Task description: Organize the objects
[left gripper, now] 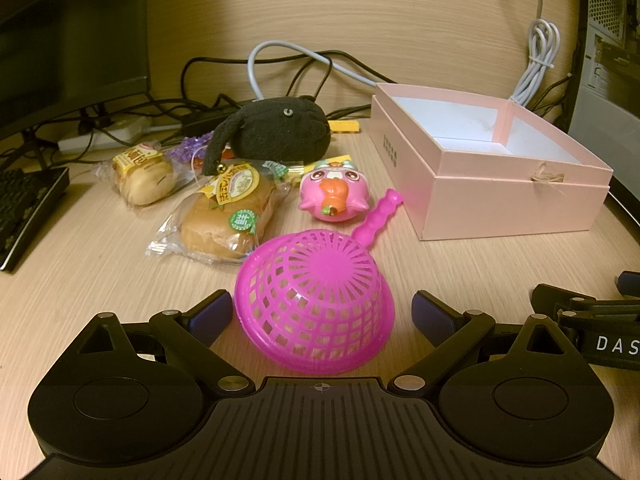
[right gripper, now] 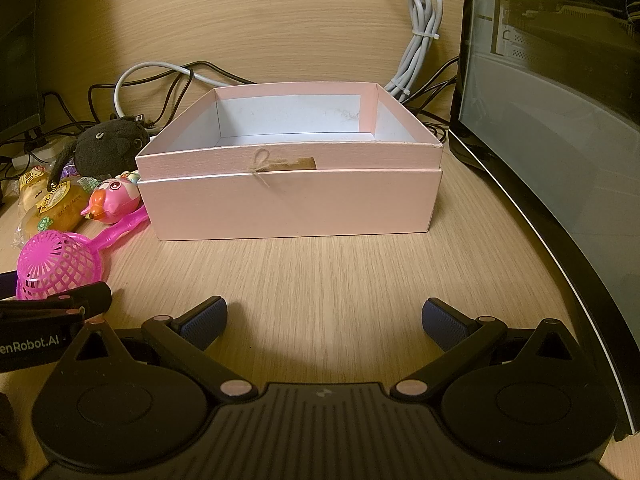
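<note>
The left gripper point(left gripper: 322, 312) has its jaws spread fully wide and holds nothing. The pink plastic strainer point(left gripper: 316, 300) lies upside down on the wooden desk point(left gripper: 100, 264), its dome between the two blue pads point(left gripper: 212, 312) but not touched by them. Its handle points far and to the right, toward the pink box point(left gripper: 516, 200).

Just beyond the strainer lie a wrapped bun point(left gripper: 228, 220) and a pink toy figure point(left gripper: 334, 194). A black plush toy point(left gripper: 276, 132) rests behind them, and a second wrapped bun point(left gripper: 146, 176) lies further left. They crowd the far left side, so the way forward there is blocked. Cables point(left gripper: 280, 60) run along the back wall, and a keyboard point(left gripper: 24, 216) sits at the left edge.

The right gripper point(right gripper: 324, 320) is also wide open and empty, over bare desk. The pink box point(right gripper: 292, 204) stands straight ahead of it, open at the top and with nothing visible inside. Between this gripper and the box the desk is free. A dark computer case point(right gripper: 560, 160) stands close on the right of the box, and the desk edge curves in near it, leaving little room there.
</note>
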Tool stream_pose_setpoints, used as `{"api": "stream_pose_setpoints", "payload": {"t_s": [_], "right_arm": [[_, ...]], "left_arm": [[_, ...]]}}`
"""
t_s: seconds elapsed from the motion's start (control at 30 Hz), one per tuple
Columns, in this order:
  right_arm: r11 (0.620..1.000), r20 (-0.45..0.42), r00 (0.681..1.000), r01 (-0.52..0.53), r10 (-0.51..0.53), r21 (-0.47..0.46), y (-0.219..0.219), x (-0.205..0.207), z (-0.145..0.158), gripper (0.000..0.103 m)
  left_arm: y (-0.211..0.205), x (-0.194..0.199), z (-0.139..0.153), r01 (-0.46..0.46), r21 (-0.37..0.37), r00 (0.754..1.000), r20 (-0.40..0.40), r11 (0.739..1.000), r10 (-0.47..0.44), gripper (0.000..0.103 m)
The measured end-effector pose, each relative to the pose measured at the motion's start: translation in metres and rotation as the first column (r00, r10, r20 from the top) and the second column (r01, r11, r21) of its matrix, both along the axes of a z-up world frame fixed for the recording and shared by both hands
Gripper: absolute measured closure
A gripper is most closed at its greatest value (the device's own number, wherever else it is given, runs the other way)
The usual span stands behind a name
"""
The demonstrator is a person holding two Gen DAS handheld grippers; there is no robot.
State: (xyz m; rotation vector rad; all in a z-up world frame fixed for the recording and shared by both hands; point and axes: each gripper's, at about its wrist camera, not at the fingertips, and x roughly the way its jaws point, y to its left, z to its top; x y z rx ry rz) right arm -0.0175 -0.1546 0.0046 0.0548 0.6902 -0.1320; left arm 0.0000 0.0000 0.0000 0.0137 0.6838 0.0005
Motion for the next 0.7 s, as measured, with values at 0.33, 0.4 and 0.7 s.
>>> {"api": "stream_pose_setpoints", "payload": {"t_s": [0.33,0.4,0.7], "right_arm": [[0.999,-0.037,0.998,-0.045,0.046,0.021,-0.009,0.002,0.005,0.000],[0.998,-0.054,0.997,-0.062,0.063,0.019,-0.009,0.002,0.006,0.000],[0.995,-0.081,0.992,-0.101,0.102,0.015,-0.010,0.005,0.007,0.000]], "left_arm": [[0.000,0.000,0.000,0.003,0.009,1.000,-0.001,1.000,-0.003,0.004],[0.000,0.000,0.001,0.014,0.039,1.000,0.003,0.999,-0.014,0.005],[0.007,0.002,0.012,0.057,0.111,0.998,0.008,0.992,-0.059,0.005]]}}
